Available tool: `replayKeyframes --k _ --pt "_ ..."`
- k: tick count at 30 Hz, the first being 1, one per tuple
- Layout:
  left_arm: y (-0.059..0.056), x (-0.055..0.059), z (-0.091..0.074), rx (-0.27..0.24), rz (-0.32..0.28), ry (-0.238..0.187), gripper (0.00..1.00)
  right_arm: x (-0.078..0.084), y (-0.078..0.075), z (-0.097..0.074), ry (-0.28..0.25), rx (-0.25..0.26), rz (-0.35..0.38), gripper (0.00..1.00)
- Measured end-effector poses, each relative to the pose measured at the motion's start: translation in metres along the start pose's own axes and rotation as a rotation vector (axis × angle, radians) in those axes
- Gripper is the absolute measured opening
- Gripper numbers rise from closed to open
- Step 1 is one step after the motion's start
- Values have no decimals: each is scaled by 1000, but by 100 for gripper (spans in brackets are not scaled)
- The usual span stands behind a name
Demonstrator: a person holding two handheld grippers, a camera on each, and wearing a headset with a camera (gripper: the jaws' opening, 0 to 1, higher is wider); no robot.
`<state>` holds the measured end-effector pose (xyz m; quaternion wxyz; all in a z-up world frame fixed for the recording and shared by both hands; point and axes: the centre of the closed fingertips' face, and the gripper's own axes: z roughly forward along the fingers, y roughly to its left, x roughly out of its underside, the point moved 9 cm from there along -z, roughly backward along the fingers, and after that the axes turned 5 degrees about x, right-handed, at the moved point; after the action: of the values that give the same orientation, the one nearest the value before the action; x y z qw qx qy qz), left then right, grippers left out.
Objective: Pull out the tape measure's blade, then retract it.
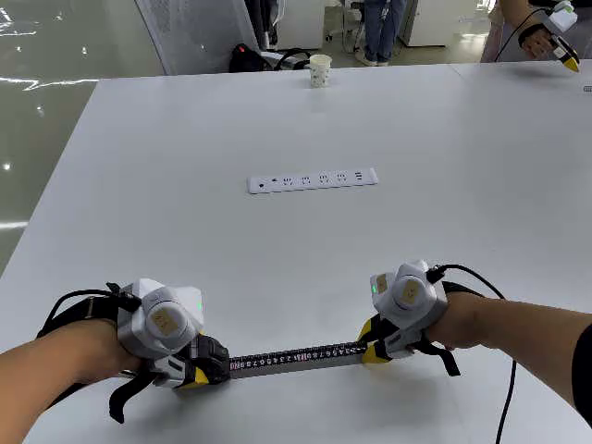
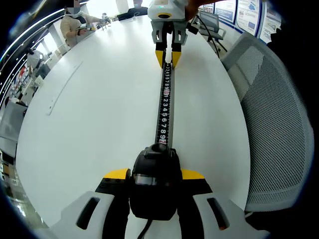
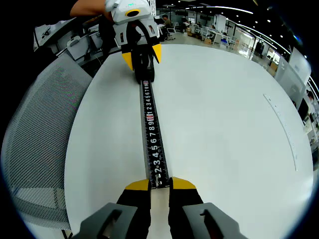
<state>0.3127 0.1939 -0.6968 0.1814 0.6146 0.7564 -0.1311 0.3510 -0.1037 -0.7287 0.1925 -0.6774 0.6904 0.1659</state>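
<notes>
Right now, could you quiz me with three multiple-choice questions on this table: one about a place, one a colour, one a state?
1. Where on the white table does the white patterned paper cup stand?
A) near the far edge B) at the near edge C) at the left edge
2. What colour is the tape measure's case?
A) red B) black C) white
3. How is the dark numbered blade?
A) fully retracted B) pulled out and held taut C) lying loose
Answers: 1 A, it stands beyond the long white power strip. 2 B, black in the left gripper view. 3 B, the left gripper clamps the case, the right gripper pinches the blade's end.
</notes>
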Motion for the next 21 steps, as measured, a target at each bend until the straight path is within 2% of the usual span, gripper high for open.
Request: replayKeyframes --k 6,21 --pt "0 0 0 -2 -2 0 31 3 -1 -3 18 -1 -18 9" --pt "-1 -1 0 -5 2 2 31 9 -2 -6 20 -3 -1 9"
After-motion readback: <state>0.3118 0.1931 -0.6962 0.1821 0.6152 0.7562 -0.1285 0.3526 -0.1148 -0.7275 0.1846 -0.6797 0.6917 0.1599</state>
